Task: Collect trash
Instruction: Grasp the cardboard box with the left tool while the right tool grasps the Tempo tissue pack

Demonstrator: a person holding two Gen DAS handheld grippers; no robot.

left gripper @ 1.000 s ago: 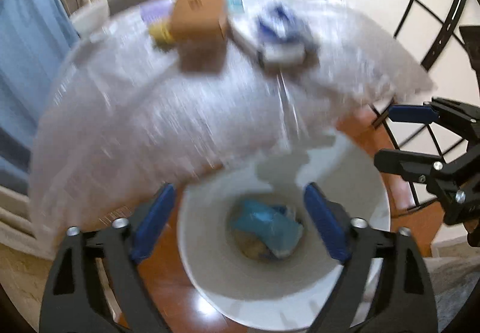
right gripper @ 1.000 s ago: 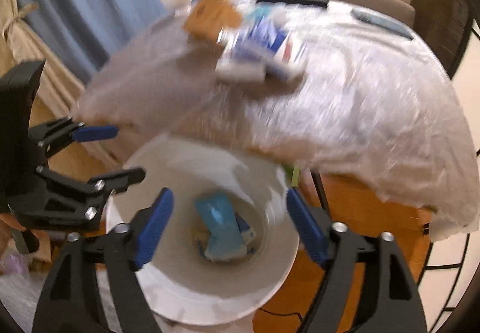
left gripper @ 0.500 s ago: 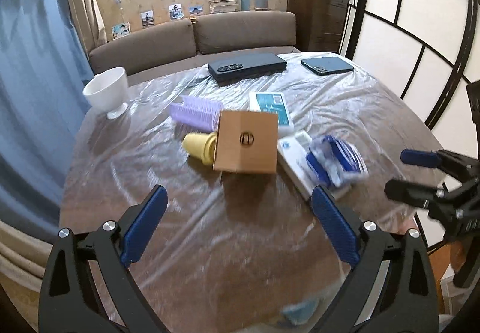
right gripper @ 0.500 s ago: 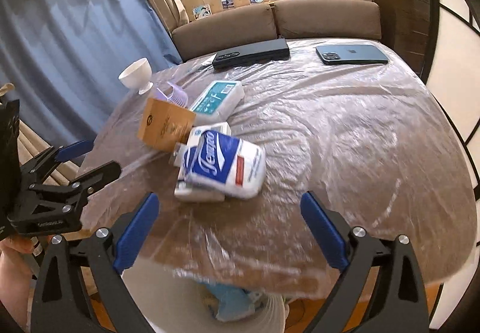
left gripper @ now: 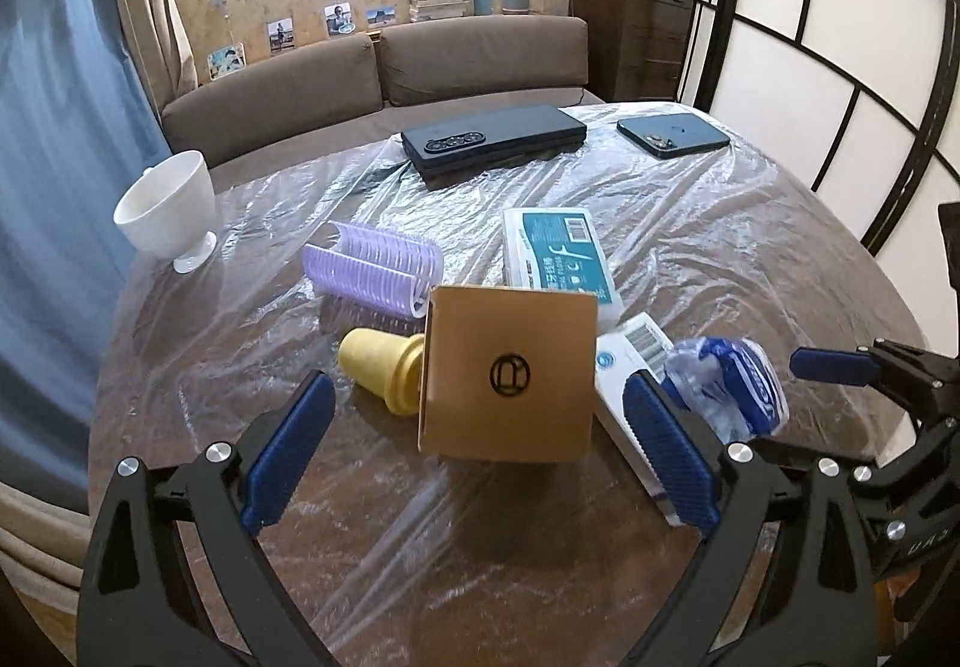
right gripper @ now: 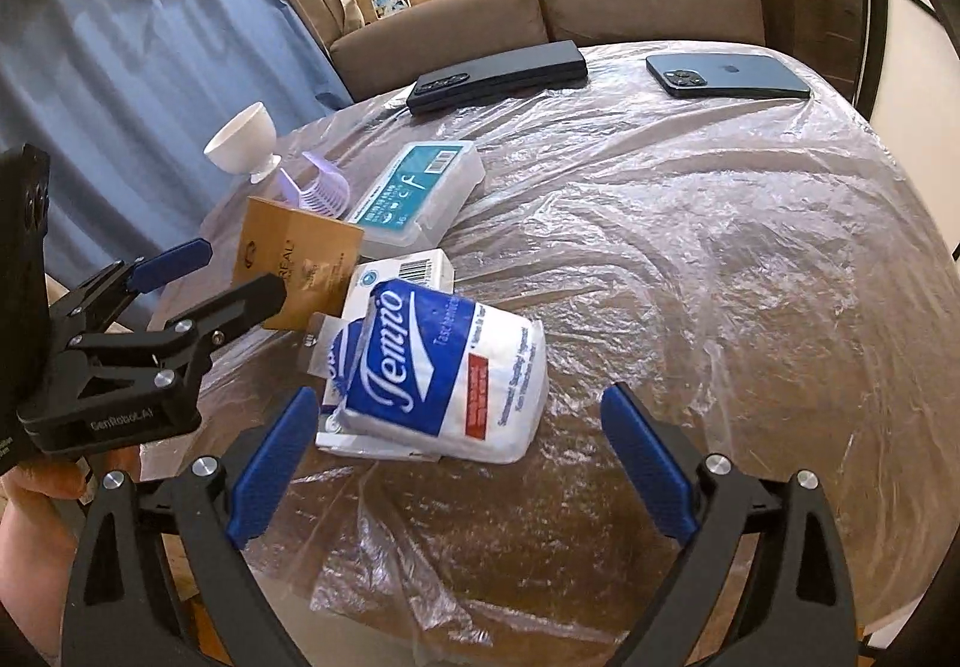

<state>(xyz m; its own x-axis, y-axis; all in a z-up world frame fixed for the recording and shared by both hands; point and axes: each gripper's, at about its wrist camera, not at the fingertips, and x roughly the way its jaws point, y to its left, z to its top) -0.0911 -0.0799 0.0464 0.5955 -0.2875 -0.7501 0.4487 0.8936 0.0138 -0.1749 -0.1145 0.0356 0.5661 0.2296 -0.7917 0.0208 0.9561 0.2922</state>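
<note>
Both grippers are held above the near edge of a round desk [left gripper: 780, 259] covered with wrinkled clear plastic film.

Left gripper [left gripper: 477, 448]: the jaws are spread wide and nothing is held between them. In the left wrist view, a brown cardboard box [left gripper: 510, 376] with a round printed logo is framed between the blue finger pads [left gripper: 288, 448], but is not touched by them. A yellow cone-shaped piece [left gripper: 381, 367] lies just beside the box, at its left. A lilac hair roller [left gripper: 372, 271] lies above it in the frame.

Right gripper [right gripper: 456, 466]: the jaws are likewise released and empty. In the right wrist view, a blue and white tissue pack [right gripper: 441, 376] is seen at centre frame, just beyond the fingertips. The pack rests on a flat white carton [right gripper: 408, 271] bearing a barcode. The cardboard box [right gripper: 297, 262] stands at the left of the carton, partly hidden by the left gripper [right gripper: 204, 274].

A white and teal plastic case [left gripper: 555, 256] lies behind the box, toward the frame centre. A white footed cup [left gripper: 168, 211] stands at the left edge of the desk. A black folded phone [left gripper: 495, 138] and a dark blue phone [left gripper: 672, 132] lie at the far side, in the upper part of the frame. A brown sofa [left gripper: 372, 72] is seen beyond the desk.
</note>
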